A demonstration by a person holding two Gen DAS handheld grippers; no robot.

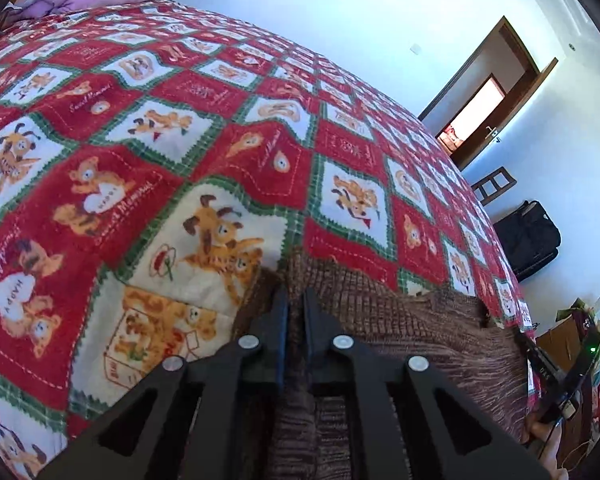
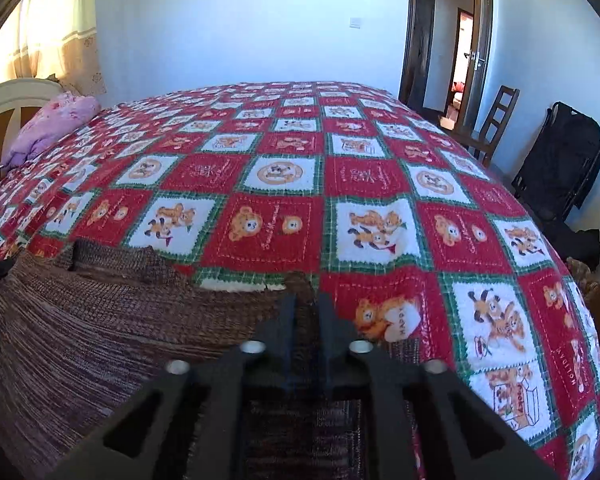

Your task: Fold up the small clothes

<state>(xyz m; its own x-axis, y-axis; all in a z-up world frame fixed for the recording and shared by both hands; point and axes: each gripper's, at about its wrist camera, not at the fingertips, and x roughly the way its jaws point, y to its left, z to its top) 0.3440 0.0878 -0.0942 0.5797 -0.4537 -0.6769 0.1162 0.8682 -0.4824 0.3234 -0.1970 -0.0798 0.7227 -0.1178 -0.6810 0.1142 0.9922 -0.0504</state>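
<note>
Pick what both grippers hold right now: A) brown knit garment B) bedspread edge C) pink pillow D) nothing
A: the left gripper and the right gripper are each shut on an edge of the brown knit garment, which lies on the red patchwork bedspread.

Brown-and-maroon flecked ribbed knit garment (image 2: 80,320), streaked with fine lighter threads. Beneath it, red, white and green checked quilt bedspread (image 2: 284,184): red squares with pale stitched outlines, white squares with zigzag green plaid borders, orange-tan teddy bears and puppies printed throughout. Matte black two-finger left gripper (image 1: 296,300) and matte black right gripper (image 2: 306,304), silver round bolts on both. Pink and lilac floral pillow (image 2: 56,120). Cream-yellow curtain (image 2: 60,20). Pale blue-white wall (image 2: 240,20). Dark brown wooden door frame (image 2: 480,40).
</note>
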